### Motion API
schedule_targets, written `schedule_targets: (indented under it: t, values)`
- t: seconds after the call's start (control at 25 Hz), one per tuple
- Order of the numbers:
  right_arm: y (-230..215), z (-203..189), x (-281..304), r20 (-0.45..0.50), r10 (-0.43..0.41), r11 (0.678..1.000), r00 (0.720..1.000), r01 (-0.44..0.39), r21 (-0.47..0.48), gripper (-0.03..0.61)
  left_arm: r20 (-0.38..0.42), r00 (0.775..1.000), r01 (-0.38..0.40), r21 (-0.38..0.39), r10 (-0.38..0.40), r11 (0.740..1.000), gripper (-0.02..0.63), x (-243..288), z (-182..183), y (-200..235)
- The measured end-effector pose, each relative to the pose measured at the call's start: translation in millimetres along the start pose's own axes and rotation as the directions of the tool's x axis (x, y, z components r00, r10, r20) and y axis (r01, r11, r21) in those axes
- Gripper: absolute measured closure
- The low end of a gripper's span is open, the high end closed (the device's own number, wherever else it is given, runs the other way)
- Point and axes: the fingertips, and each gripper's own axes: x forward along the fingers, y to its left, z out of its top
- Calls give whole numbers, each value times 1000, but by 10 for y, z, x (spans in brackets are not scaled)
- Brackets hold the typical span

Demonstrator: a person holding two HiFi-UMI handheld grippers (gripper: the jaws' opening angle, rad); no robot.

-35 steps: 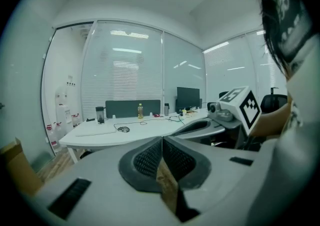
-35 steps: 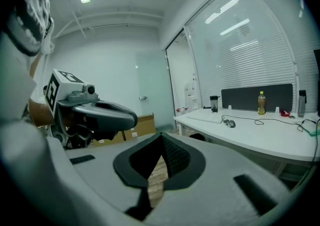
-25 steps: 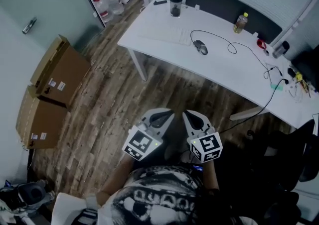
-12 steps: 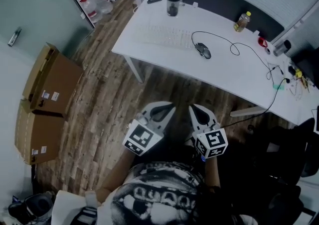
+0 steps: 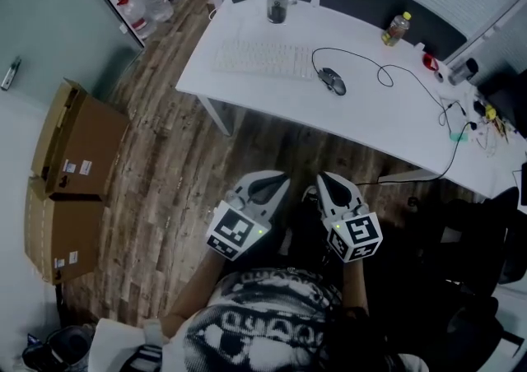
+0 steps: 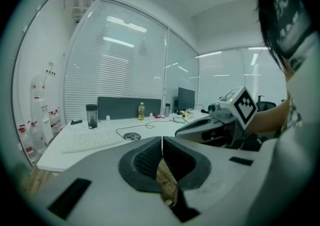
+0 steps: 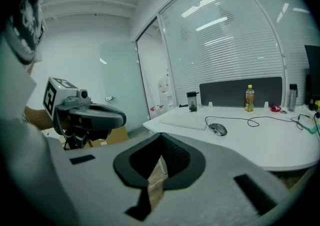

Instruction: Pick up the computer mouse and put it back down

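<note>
Computer mouse, just one, lies beside one keyboard on the tabletop, whose right end is cut off. Left gripper and right gripper are each pressed together, empty.

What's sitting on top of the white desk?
On the white desk: a keyboard, the computer mouse with its looping cable, a dark tumbler and a bottle. Clutter at the right end is too small to name; nothing visibly covers the rest.
</note>
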Motion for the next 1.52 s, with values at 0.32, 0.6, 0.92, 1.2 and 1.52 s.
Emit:
schedule_targets:
  t: [0.32,0.6,0.92,1.2,1.52]
  values:
    - [-264,104,328,-7,41,999,999,-41,-3,581,-13,999,-32,-22,32,999,609,257,-4,249]
    - [-818,273,769,-8,89,996,996,-89,-15,581,-24,996,-89,-16,89,996,609,773,164,639]
    - [-1660,344,1266,-34,122,992,992,-124,-37,581,-23,989,-144,-4,143,990,609,1516,393,994]
    - [-2209,146,1737,-113,164,985,980,-168,-29,581,-60,980,-193,-17,191,981,609,1954,422,1155]
    - [-2699,-18,2328,-199,173,983,965,-181,-22,433,-76,958,-280,-29,277,960,609,2119,448,1290]
